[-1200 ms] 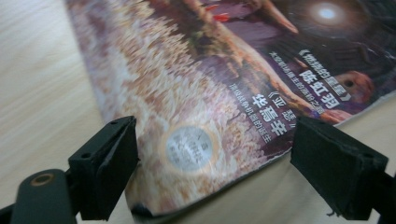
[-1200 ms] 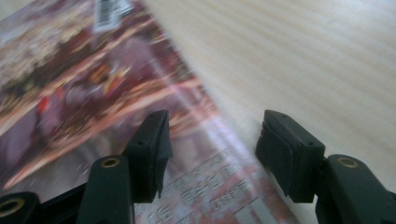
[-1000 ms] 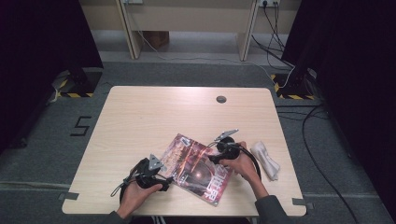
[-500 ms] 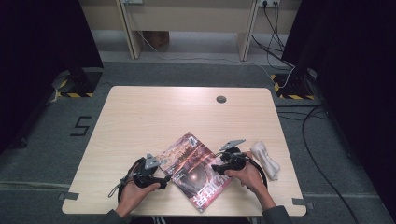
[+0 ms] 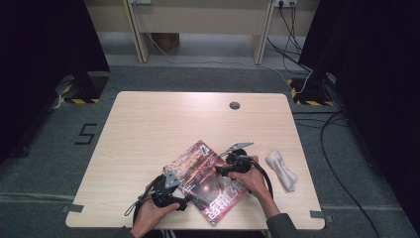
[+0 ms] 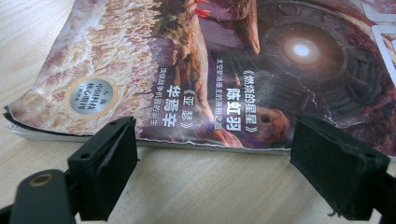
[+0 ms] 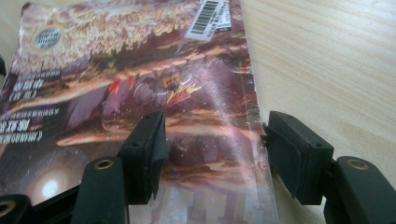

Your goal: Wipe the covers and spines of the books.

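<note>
Pale wood grain covers the tabletop [image 5: 148,134], which carries everything here, with a small round dark grommet [image 5: 234,105] set near its far edge. Lying flat on its near half, turned at an angle to the edges, is a magazine [image 5: 205,181] with a glossy cover in reds, purples and browns; the cover bears a bright round glow in a dark ring, white printed characters, a silver round seal [image 6: 91,96] near one corner and a white barcode label [image 7: 208,17] near another. To the right of the magazine, apart from it, lies a crumpled white cloth [image 5: 281,169]. The left claw [image 5: 168,191], held in the person's left hand [image 5: 151,215], sits at the magazine's near left edge; in the left gripper view its jaws stand spread wide, having just been opening, low over bare wood just short of the slightly worn page edge, with nothing pinched between them. The right claw [image 5: 229,163], held in the right hand [image 5: 252,178], rests at the magazine's right side; in the right gripper view its jaws are spread, one over the cover, the other just outside the edge, so that the edge runs between them, and whether the pads touch the paper I cannot tell.
</note>
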`<state>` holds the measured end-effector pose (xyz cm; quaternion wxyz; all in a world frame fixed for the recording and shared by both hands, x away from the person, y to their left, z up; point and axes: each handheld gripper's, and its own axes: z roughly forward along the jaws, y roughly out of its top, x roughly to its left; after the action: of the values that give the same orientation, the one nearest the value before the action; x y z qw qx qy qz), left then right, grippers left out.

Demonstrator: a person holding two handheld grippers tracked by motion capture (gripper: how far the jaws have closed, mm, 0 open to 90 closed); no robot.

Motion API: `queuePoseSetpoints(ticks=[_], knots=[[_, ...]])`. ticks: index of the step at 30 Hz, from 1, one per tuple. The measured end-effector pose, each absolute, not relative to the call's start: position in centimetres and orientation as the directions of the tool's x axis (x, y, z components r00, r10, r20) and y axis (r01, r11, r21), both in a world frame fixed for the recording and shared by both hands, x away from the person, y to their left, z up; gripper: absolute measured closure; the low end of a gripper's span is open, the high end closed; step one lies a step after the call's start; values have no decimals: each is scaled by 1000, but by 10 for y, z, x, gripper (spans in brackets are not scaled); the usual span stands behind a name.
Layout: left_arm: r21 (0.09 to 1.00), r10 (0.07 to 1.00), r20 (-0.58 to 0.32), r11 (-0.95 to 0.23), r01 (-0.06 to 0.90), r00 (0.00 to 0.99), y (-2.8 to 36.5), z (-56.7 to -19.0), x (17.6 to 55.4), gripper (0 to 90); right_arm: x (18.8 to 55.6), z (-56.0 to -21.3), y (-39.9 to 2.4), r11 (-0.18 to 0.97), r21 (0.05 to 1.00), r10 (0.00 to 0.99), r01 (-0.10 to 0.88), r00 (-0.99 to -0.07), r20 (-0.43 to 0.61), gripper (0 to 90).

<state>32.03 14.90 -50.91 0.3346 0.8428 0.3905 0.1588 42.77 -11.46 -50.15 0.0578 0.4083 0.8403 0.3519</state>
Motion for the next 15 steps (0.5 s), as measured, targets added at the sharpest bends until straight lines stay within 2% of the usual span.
queuePoseSetpoints(ticks=[7,15], knots=[[682,777,16,-469,561,629,149,-511,323,49,427,-493,-115,338,659,748,672,-617,244,421],[677,781,24,-472,564,625,149,-512,322,16,421,-465,-110,396,682,681,615,-695,231,519]])
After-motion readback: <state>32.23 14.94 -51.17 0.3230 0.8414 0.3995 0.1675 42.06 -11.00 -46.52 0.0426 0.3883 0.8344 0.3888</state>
